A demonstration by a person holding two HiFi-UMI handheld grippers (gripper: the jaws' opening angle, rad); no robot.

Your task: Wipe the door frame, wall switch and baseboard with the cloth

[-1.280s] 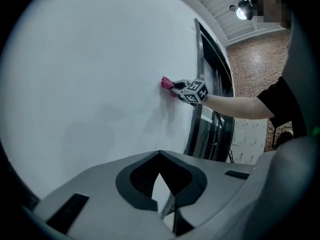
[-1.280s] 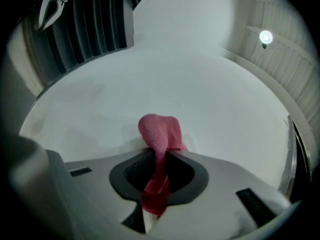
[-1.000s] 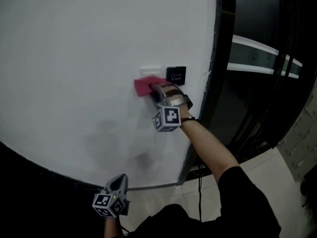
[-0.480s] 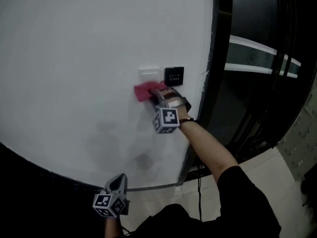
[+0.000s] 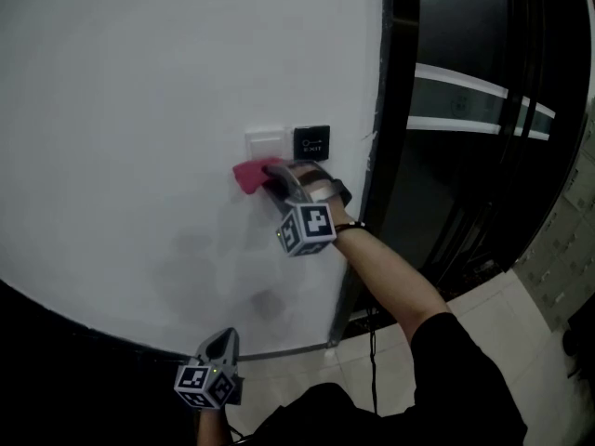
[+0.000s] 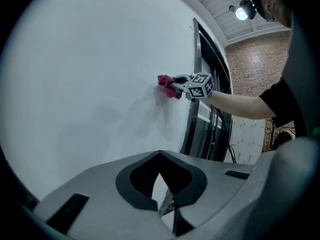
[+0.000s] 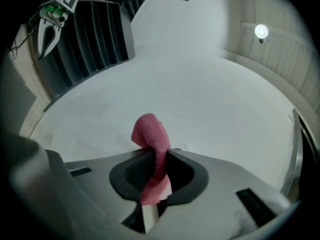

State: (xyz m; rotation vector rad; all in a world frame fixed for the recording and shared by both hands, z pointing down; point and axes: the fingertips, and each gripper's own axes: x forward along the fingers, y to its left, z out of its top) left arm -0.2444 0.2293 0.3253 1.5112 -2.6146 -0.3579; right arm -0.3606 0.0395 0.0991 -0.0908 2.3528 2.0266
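Note:
A pink cloth (image 5: 249, 177) is pressed on the white wall just below the white wall switch (image 5: 265, 141). My right gripper (image 5: 275, 178) is shut on it. In the right gripper view the cloth (image 7: 150, 134) bulges out past the jaws of the right gripper (image 7: 155, 156) against the wall. A black exit button (image 5: 311, 143) sits right of the switch. The dark door frame (image 5: 394, 110) runs up the wall's right edge. My left gripper (image 5: 221, 344) hangs low near the floor, away from the wall, shut and empty; in its own view the left gripper (image 6: 160, 159) holds nothing.
A thin grey strip (image 5: 288, 350) runs along the foot of the wall above pale floor tiles (image 5: 390, 360). Dark glass doors (image 5: 474, 156) with a light horizontal band stand right of the frame. A cable (image 5: 375, 342) hangs by the frame's base.
My right gripper has slid the cloth a little down and to the left, off the switch's lower edge. The left gripper has stayed where it was.

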